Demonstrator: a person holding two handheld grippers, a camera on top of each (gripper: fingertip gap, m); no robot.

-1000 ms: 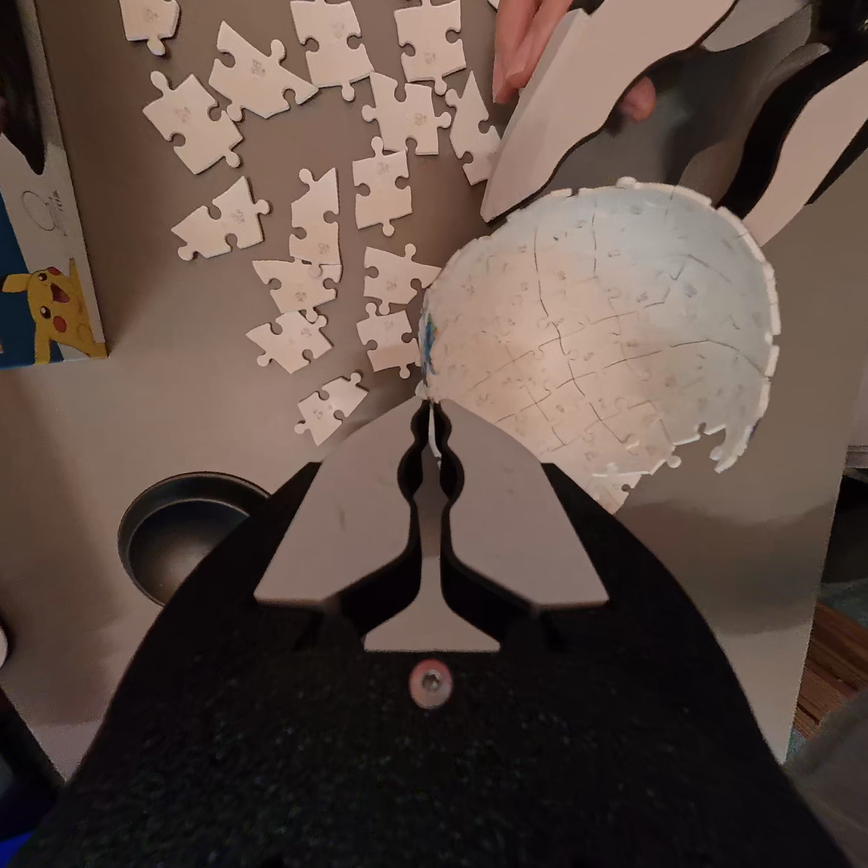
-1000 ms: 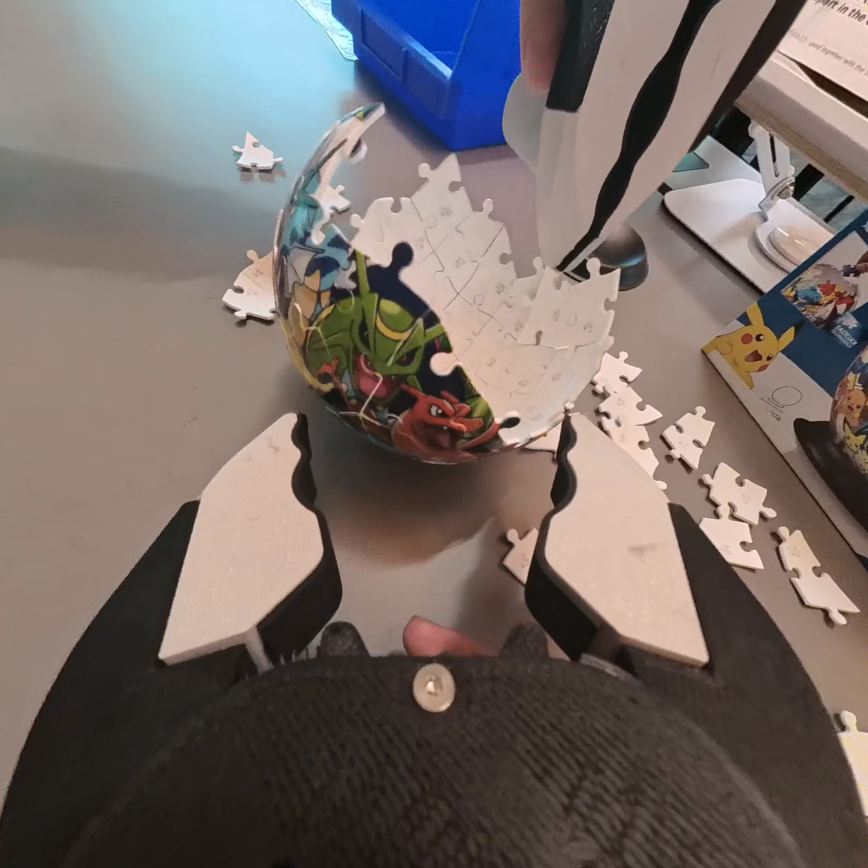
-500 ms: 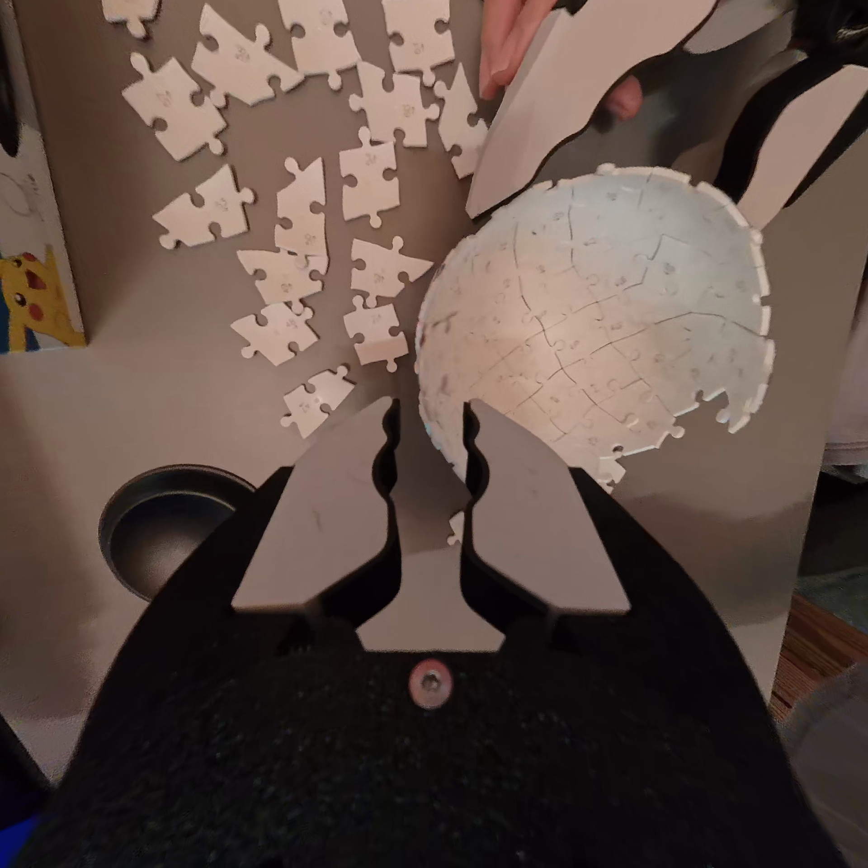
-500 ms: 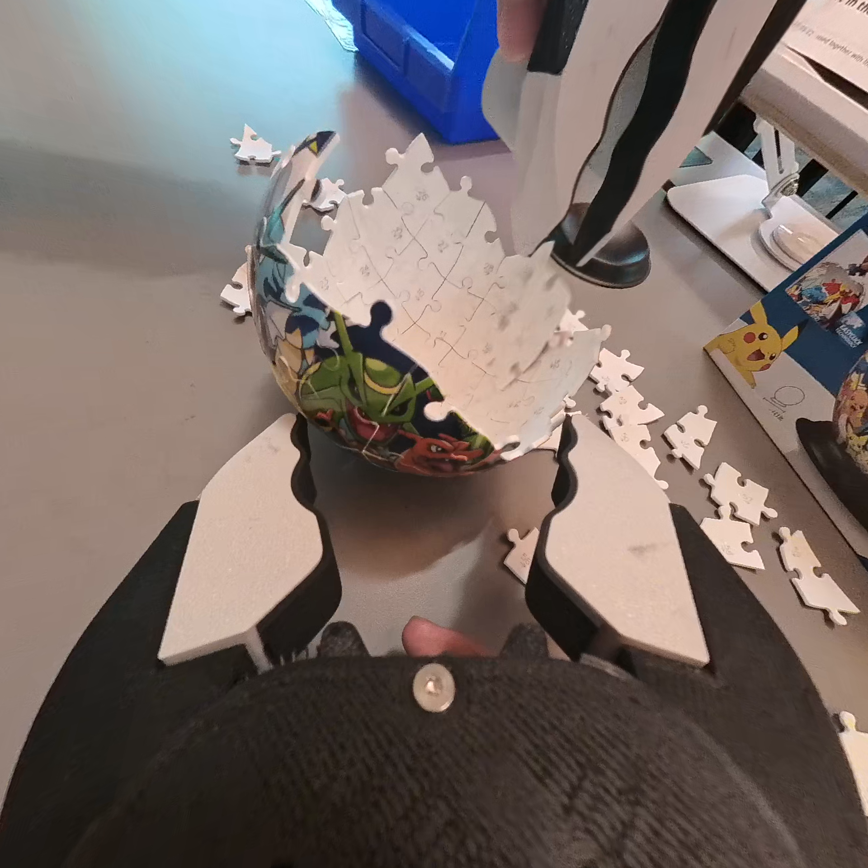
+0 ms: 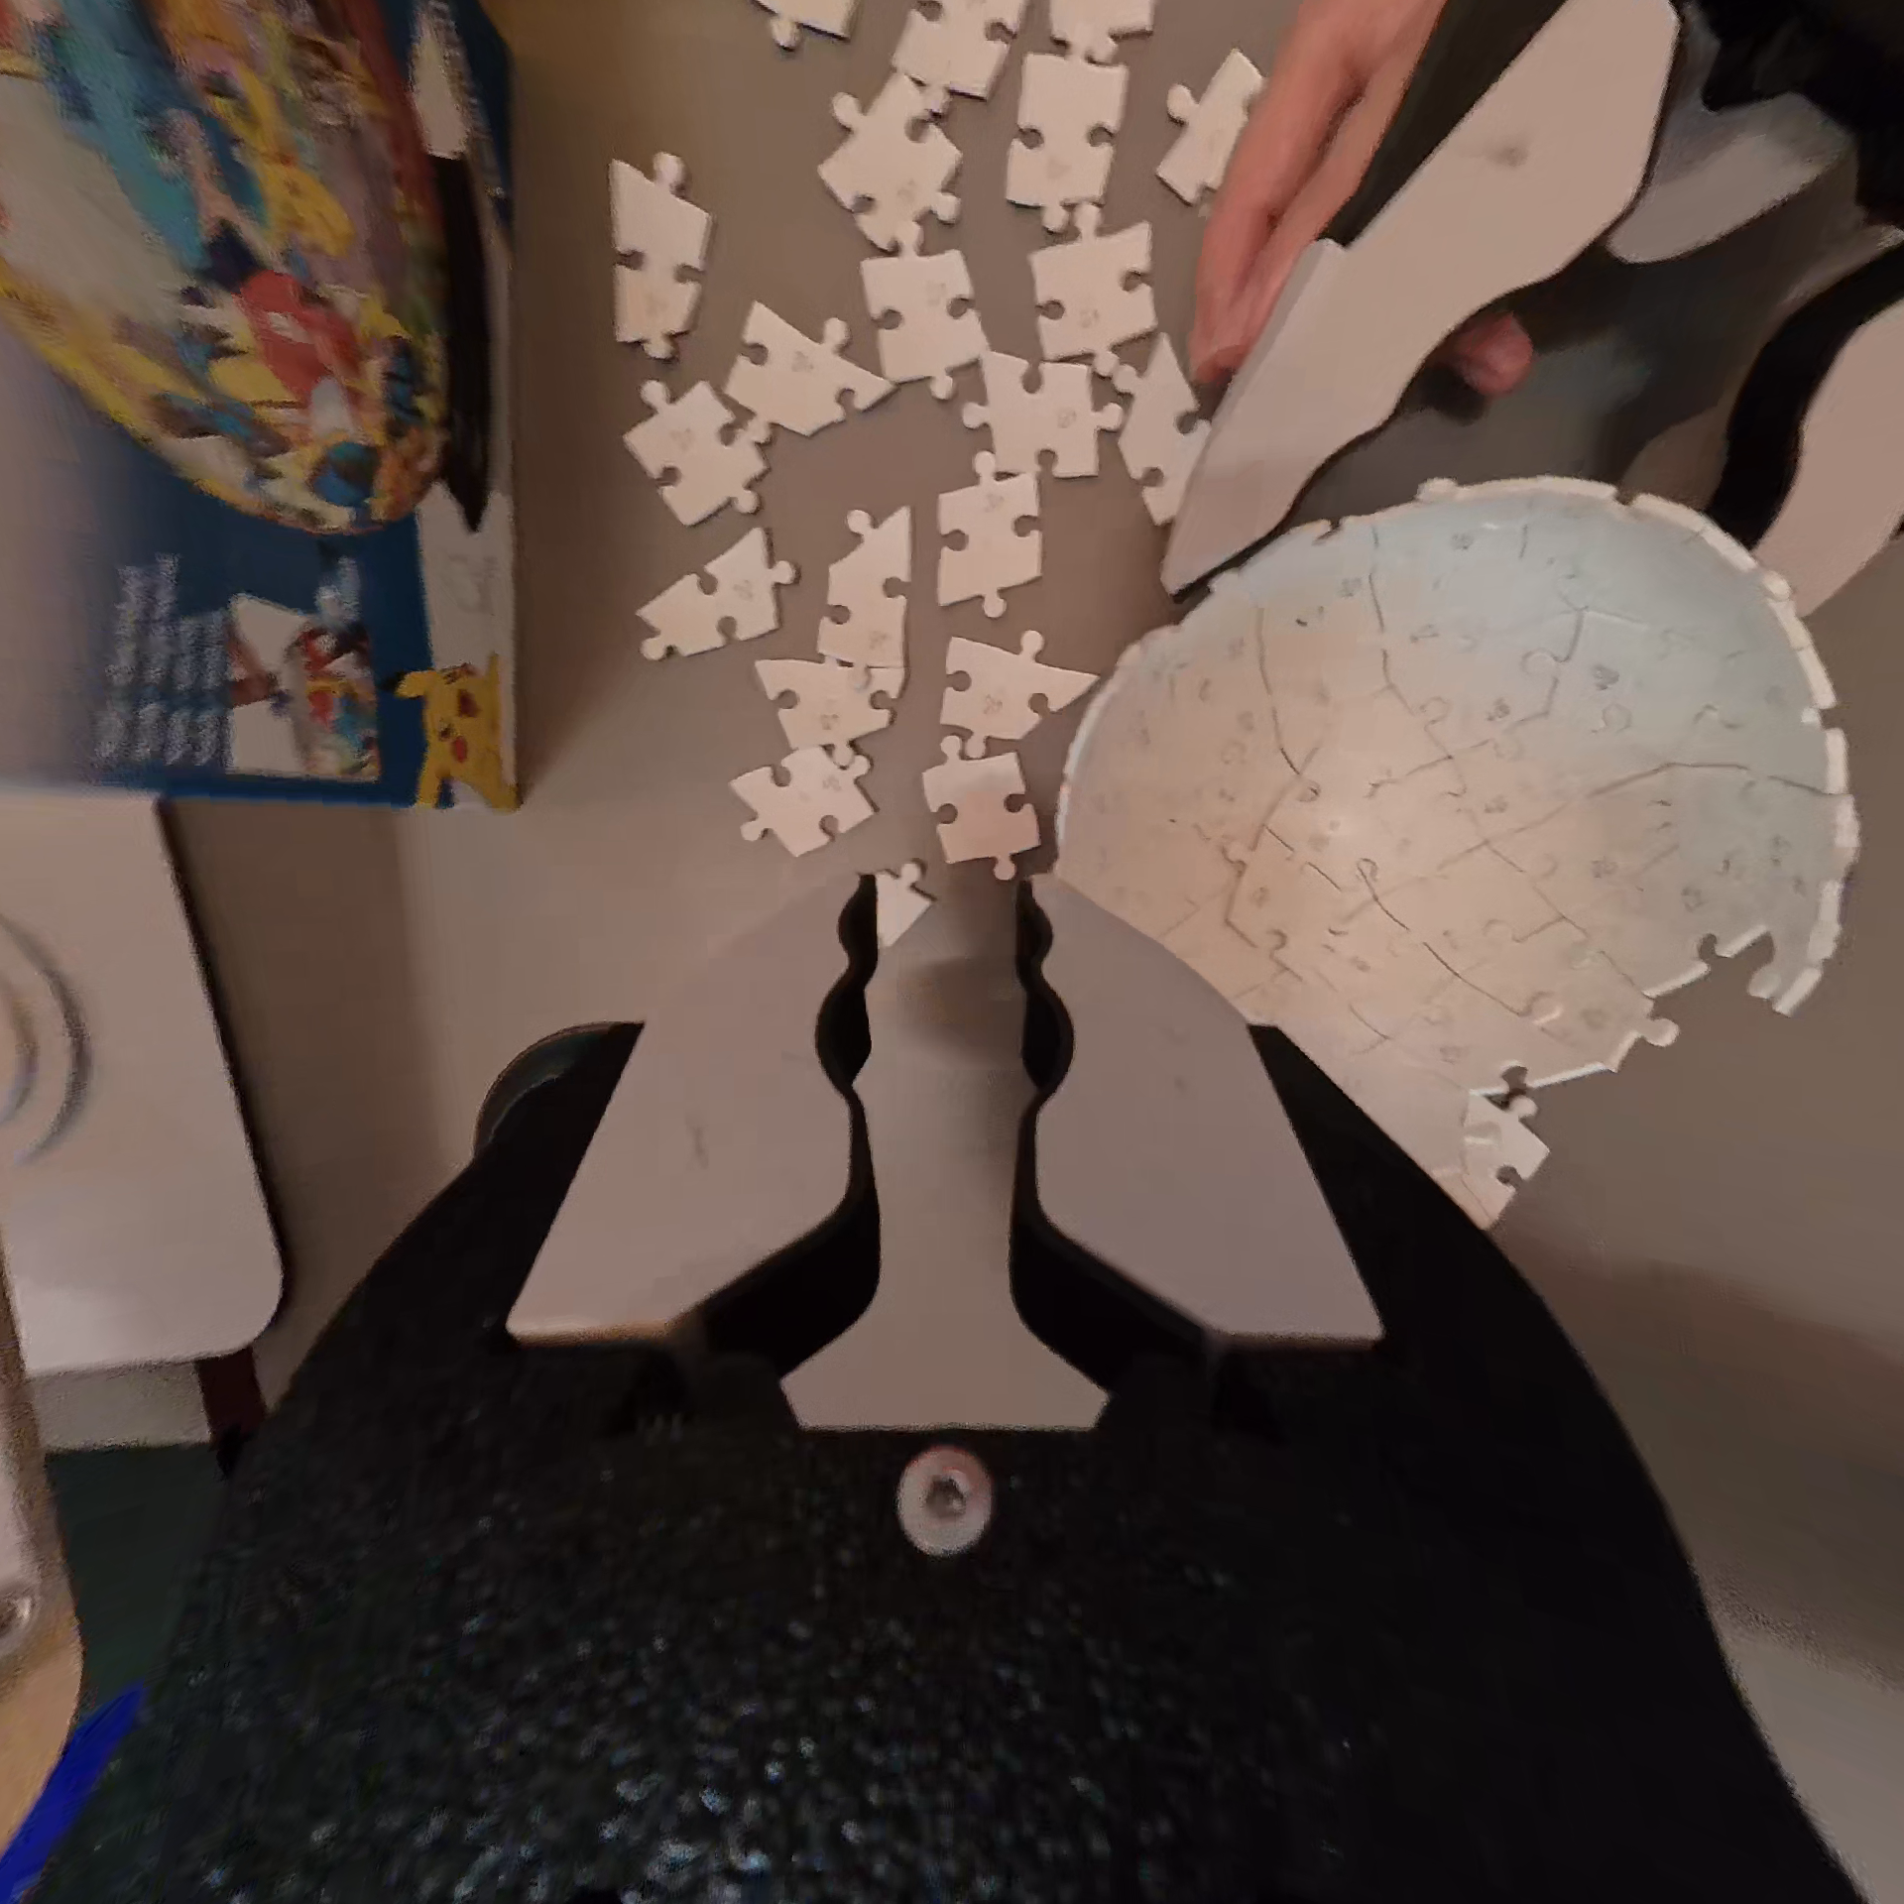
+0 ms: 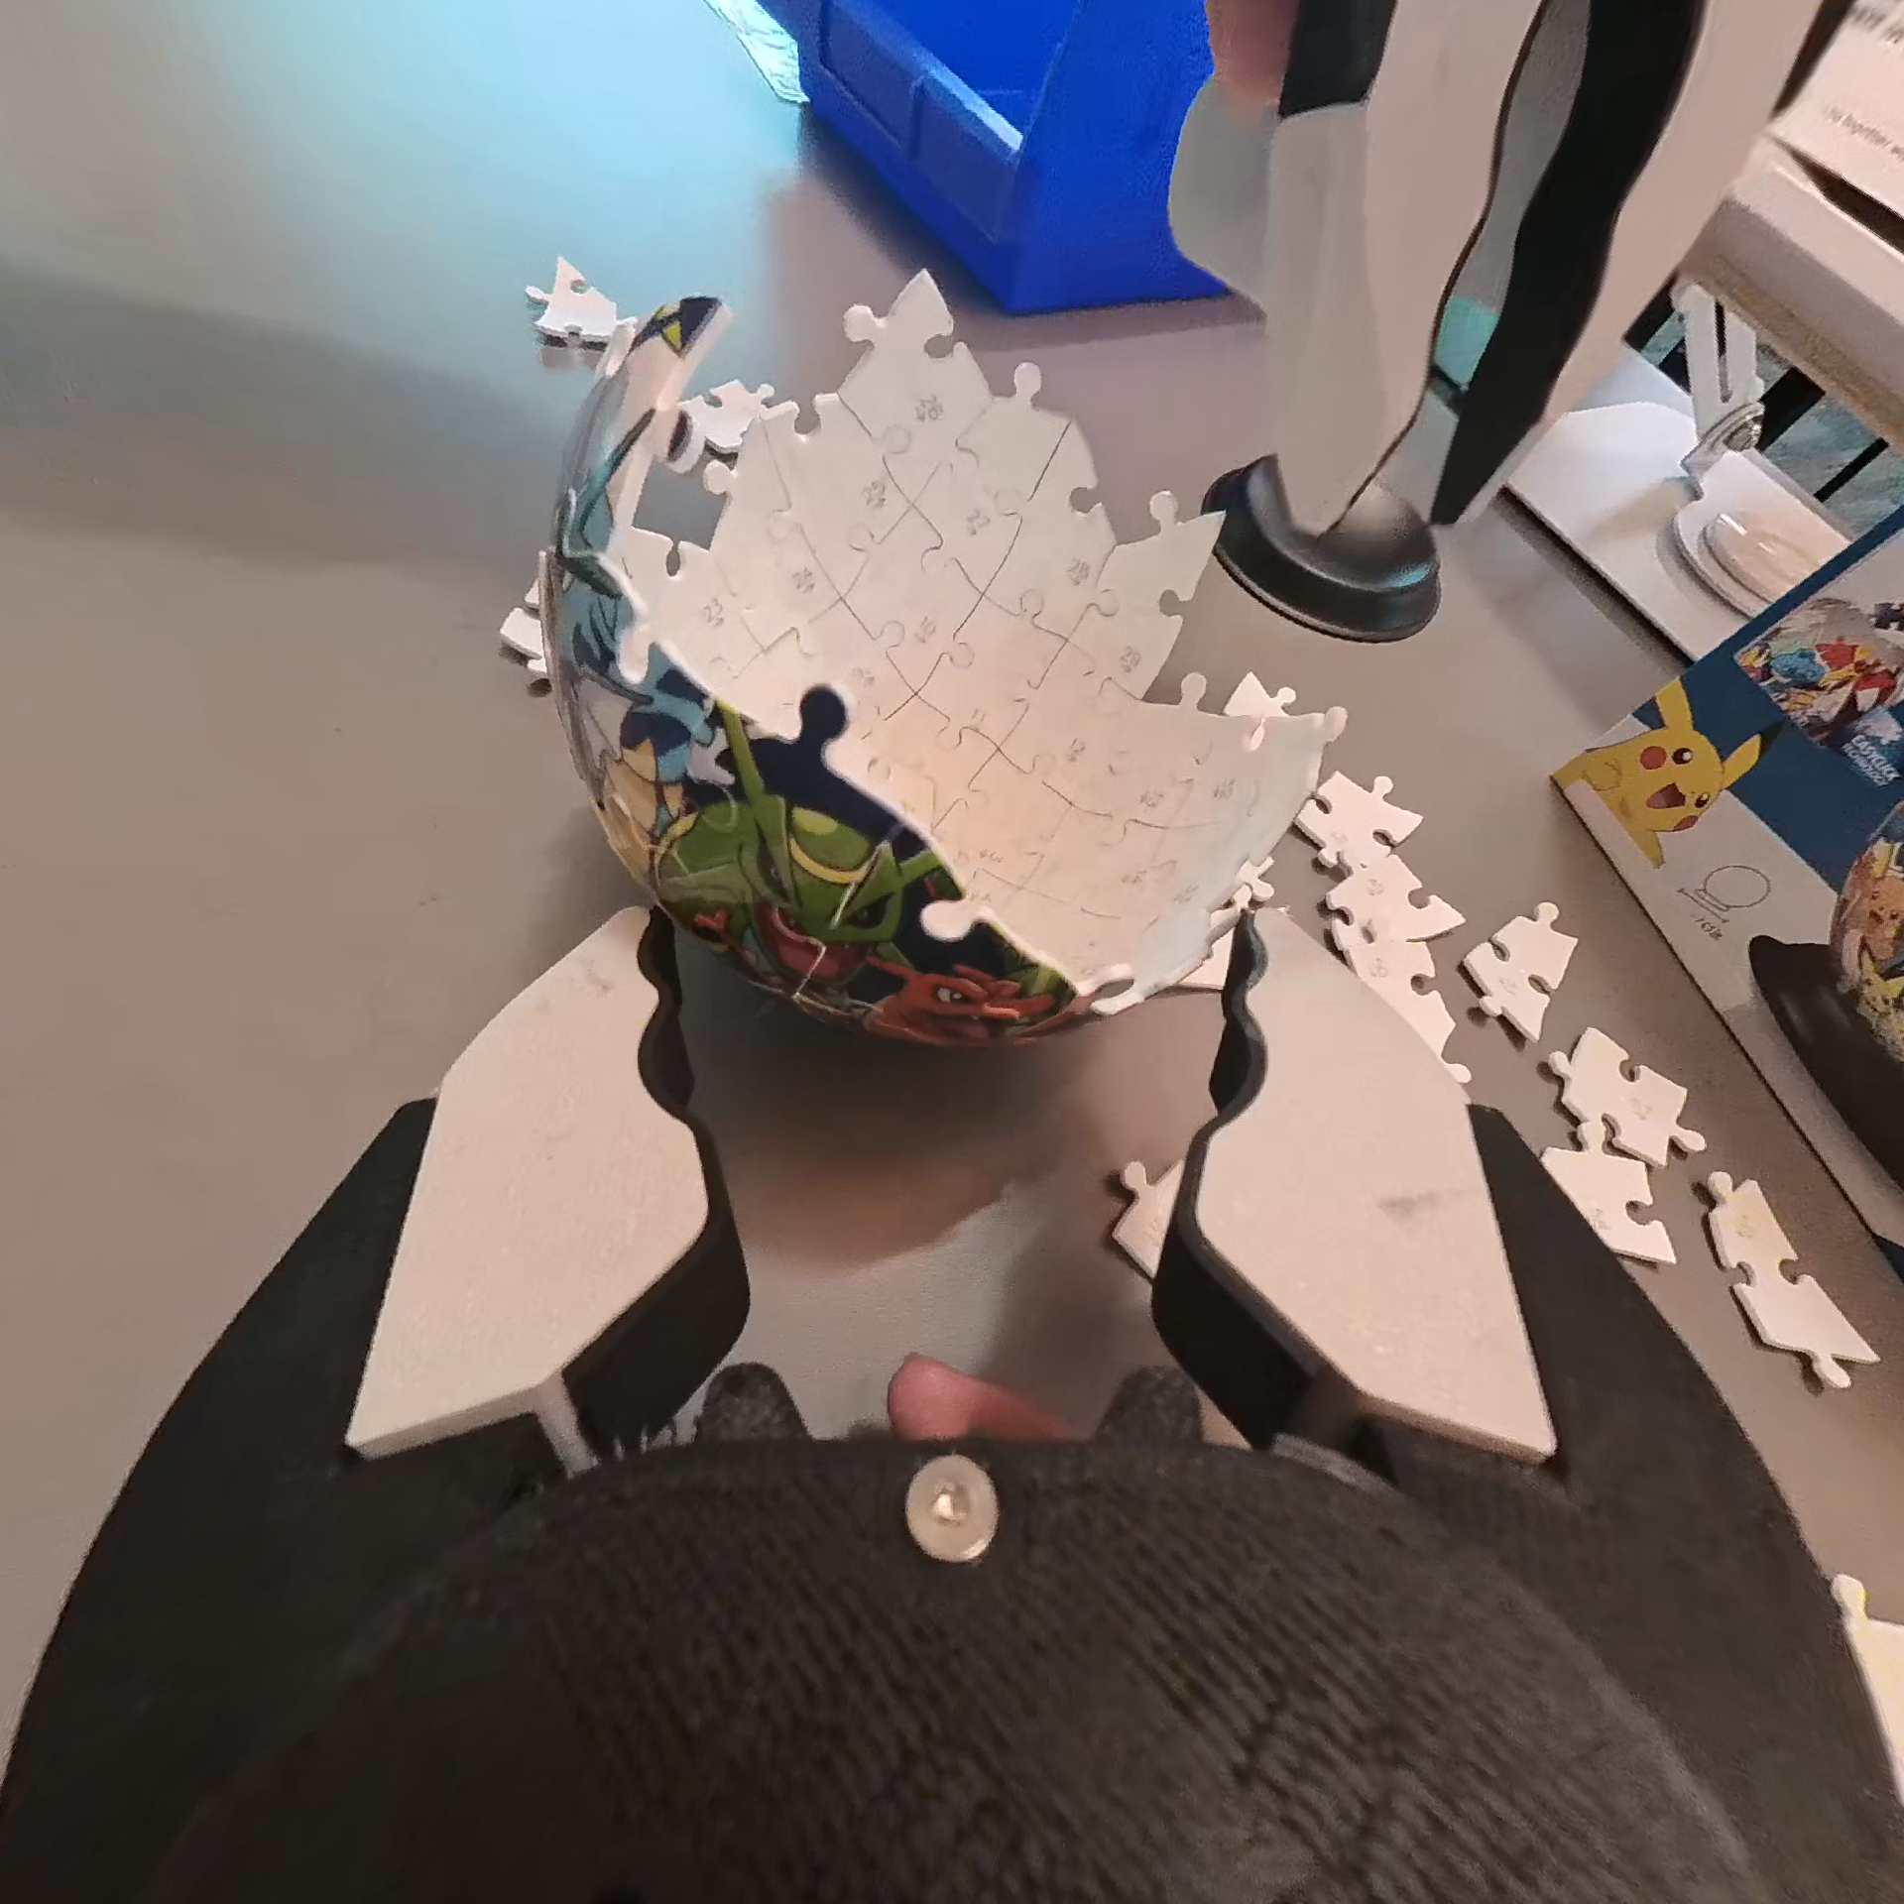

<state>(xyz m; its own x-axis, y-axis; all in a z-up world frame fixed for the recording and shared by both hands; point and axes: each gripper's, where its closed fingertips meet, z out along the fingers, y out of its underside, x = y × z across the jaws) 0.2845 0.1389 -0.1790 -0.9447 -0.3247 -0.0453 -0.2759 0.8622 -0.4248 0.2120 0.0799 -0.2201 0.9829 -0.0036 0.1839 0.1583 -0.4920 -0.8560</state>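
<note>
Left claw (image 5: 948,907) parted, empty, above grey counter (image 5: 340,927). Loose white puzzle pieces (image 5: 876,433) upper centre. Half-built puzzle sphere (image 5: 1463,814) right of centre. Puzzle box (image 5: 237,412) upper left.

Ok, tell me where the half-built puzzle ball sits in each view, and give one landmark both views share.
Left wrist view: puzzle ball at right of centre, white inside facing the camera, beside the left gripper.
Right wrist view: the ball at centre, printed shell toward the camera, just ahead of the open right gripper.
Shared landmark: the puzzle box, left edge in one view, right edge in the other.
</note>
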